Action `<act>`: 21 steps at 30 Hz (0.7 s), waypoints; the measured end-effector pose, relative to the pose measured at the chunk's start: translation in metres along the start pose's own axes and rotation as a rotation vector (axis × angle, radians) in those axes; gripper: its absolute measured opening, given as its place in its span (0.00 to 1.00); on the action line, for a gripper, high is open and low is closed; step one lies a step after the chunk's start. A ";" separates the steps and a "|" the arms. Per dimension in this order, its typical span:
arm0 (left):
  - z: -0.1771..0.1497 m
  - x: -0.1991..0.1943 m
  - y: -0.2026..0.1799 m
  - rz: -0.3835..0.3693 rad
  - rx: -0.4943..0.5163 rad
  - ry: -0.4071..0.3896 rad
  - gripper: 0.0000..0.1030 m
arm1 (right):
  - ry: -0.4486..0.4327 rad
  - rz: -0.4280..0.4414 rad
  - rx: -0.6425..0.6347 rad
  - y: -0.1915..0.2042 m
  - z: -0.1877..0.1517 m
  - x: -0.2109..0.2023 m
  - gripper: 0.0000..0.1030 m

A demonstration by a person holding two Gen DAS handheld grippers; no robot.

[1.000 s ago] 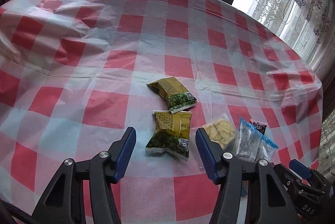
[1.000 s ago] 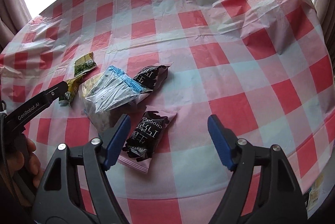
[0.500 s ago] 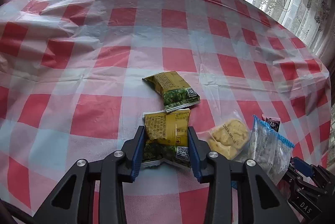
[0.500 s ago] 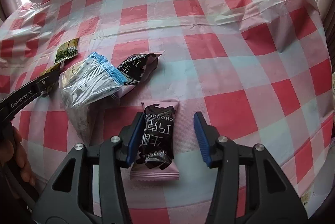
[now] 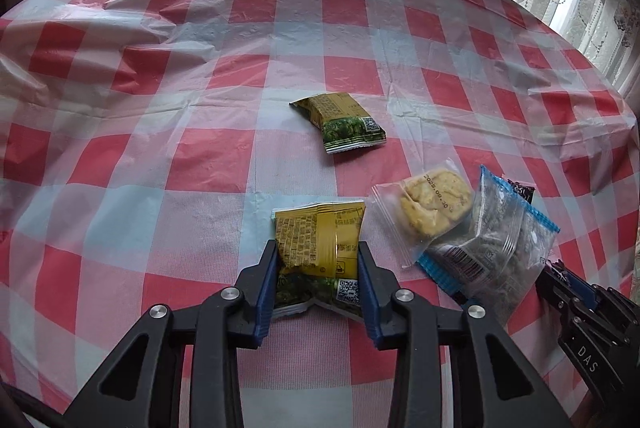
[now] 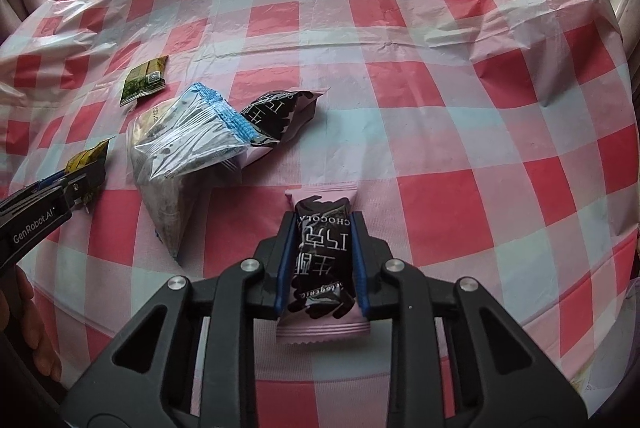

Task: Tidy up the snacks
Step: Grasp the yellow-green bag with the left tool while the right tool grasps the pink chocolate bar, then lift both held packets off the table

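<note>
The left claw (image 5: 318, 278) has just been closing and its blue pads now press both sides of a yellow-and-green foil snack packet (image 5: 320, 252), gripping the green lower half while the yellow upper half sticks out ahead along the fingers. The right claw (image 6: 320, 264) has likewise just been closing and is narrow, clamped on a pink-edged black chocolate wrapper (image 6: 322, 260) whose long axis runs straight along the claw, both ends poking past the pads. Both packets seem to rest on or just above the red-and-white checked plastic cloth over the desk (image 5: 200, 164).

Outward from the left claw, a second yellow-and-green packet (image 5: 340, 122) lies well ahead, apart from the rest; to the right sit a clear bag of pale biscuits (image 5: 432, 206) and a clear blue-edged bag of dark snacks (image 5: 492, 248), touching each other. A second black chocolate wrapper (image 6: 280, 116) lies partly under that blue-edged bag; the right view shows it whole, while the left view shows only a corner. Each matching twin lies ahead of the claw holding its mate, so pairing likely means carrying forward.
</note>
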State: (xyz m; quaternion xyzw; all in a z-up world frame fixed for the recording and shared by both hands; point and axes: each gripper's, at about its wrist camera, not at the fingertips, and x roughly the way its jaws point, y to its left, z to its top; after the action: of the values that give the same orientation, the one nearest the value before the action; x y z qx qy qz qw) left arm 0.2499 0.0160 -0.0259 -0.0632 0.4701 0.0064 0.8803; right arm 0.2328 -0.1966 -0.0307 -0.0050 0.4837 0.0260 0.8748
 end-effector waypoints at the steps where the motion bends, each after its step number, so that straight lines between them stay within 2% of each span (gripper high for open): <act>1: -0.003 -0.003 0.000 0.004 0.001 0.007 0.36 | 0.005 0.005 -0.004 0.000 -0.001 -0.001 0.28; 16: -0.045 -0.035 -0.001 0.014 -0.026 0.091 0.35 | 0.067 0.052 -0.070 0.000 -0.023 -0.016 0.27; 21: -0.051 -0.051 -0.009 0.019 -0.013 0.075 0.35 | 0.079 0.076 -0.058 -0.006 -0.033 -0.024 0.26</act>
State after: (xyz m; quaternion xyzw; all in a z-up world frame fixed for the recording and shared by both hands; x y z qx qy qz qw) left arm 0.1795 0.0038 -0.0107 -0.0648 0.5033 0.0156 0.8615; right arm 0.1921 -0.2050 -0.0277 -0.0129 0.5168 0.0730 0.8529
